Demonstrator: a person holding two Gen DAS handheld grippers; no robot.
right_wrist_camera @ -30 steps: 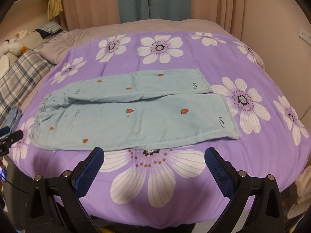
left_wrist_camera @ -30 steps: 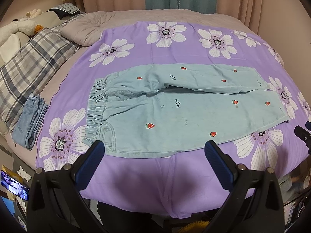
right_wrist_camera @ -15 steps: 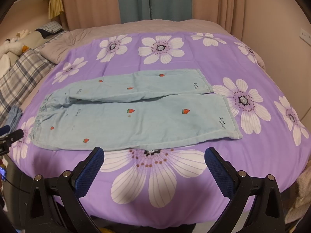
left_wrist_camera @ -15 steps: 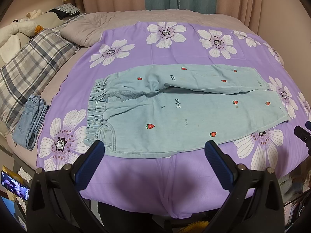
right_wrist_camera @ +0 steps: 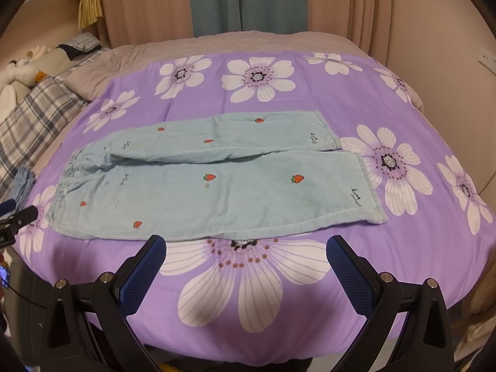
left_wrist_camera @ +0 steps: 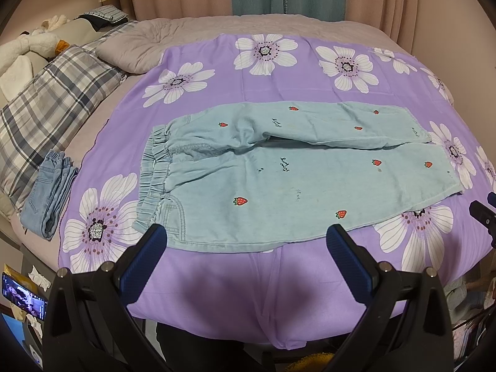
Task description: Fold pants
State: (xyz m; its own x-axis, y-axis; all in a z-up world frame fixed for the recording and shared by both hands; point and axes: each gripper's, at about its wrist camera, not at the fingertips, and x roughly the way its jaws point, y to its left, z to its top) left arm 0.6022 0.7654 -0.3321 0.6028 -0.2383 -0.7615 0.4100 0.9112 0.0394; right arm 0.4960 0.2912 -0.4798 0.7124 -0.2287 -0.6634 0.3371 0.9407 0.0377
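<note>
Both tongs, left and right, gaping wide, holding nothing. Strawberry-print pants spread flat on bedspread just ahead. Probably pre-fold: next, pinching far leg, drawing over near one.

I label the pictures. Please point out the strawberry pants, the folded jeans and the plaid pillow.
strawberry pants (left_wrist_camera: 279, 192), left wrist view, near leg.
folded jeans (left_wrist_camera: 46, 195), left wrist view, middle of stack.
plaid pillow (left_wrist_camera: 52, 99), left wrist view, top face.

Bare purple sheet borders pants on all sides; folded jeans lie well left.
</note>
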